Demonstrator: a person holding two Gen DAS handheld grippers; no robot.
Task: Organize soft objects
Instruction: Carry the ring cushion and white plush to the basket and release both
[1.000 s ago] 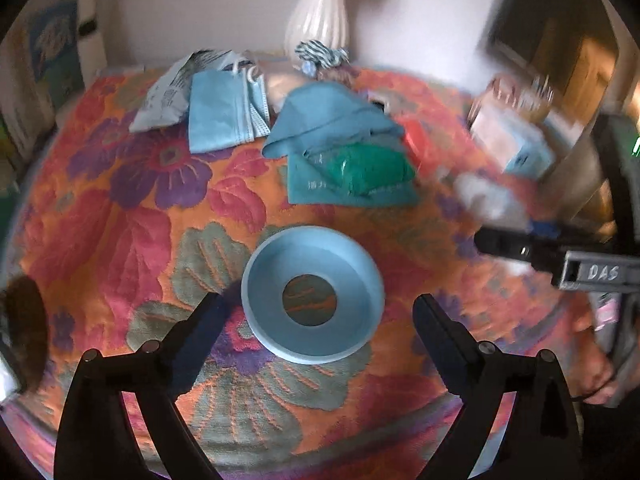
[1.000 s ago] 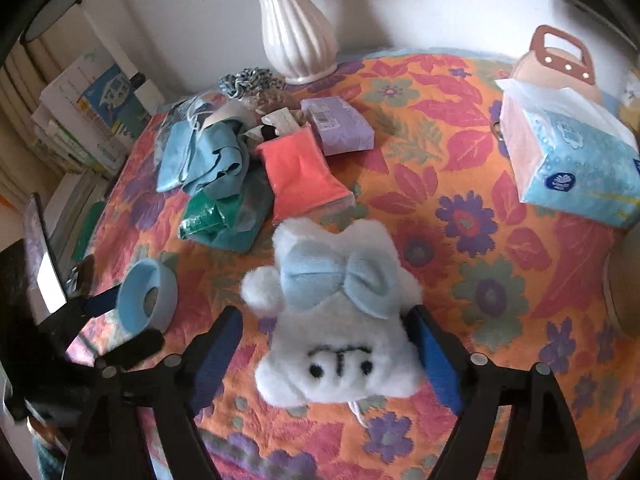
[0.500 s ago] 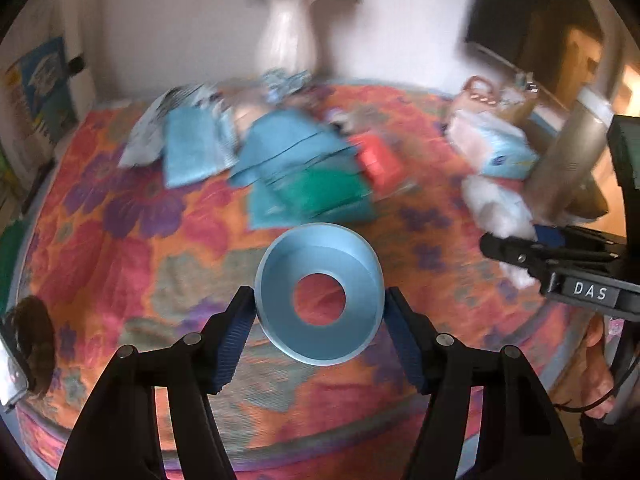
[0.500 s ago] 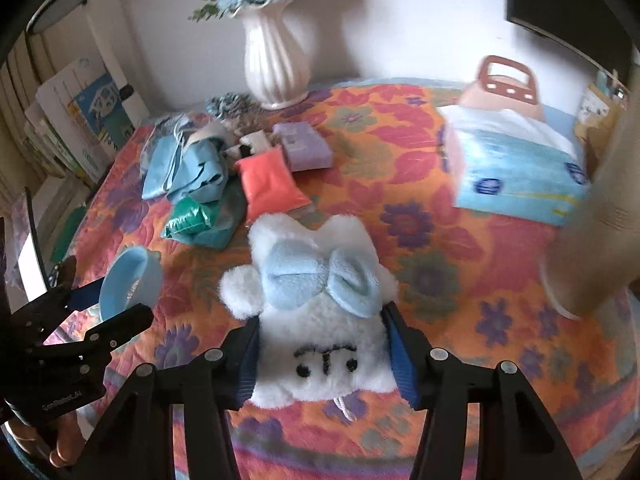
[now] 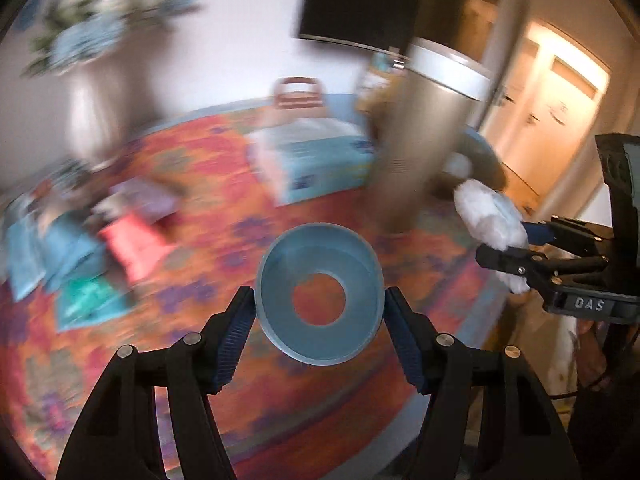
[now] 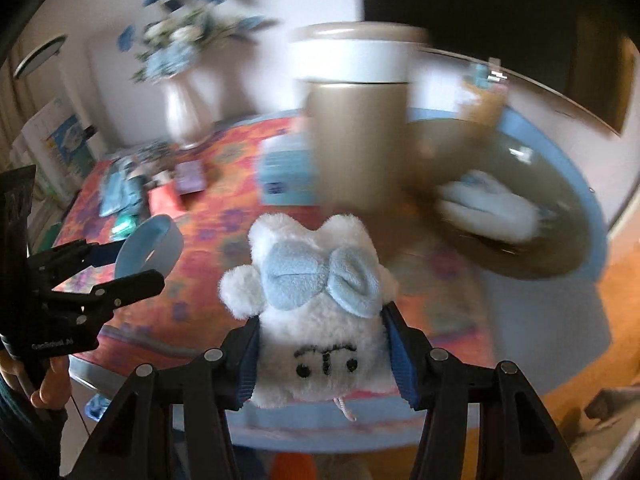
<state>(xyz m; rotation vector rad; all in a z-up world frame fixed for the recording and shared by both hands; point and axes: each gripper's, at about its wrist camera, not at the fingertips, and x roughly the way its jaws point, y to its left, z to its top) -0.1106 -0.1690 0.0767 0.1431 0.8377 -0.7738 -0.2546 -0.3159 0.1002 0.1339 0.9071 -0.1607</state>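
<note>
The right gripper (image 6: 324,354) is squeezing a fluffy white plush toy (image 6: 316,312) with a pale blue bow, above the table's (image 6: 224,236) near edge. At nine o'clock, the left gripper (image 5: 320,314) is pinching a light blue ring (image 5: 320,296) between its fingers.

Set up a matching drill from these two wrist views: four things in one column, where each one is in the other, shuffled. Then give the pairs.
Things
1. blue ring
2. white plush toy
3. tissue pack
4. second white plush

Places
A. on the flowered tablecloth
B. in the brown basin
C. in the left claw
D. in the right claw

Pairs: 1-C, 2-D, 3-A, 4-B
</note>
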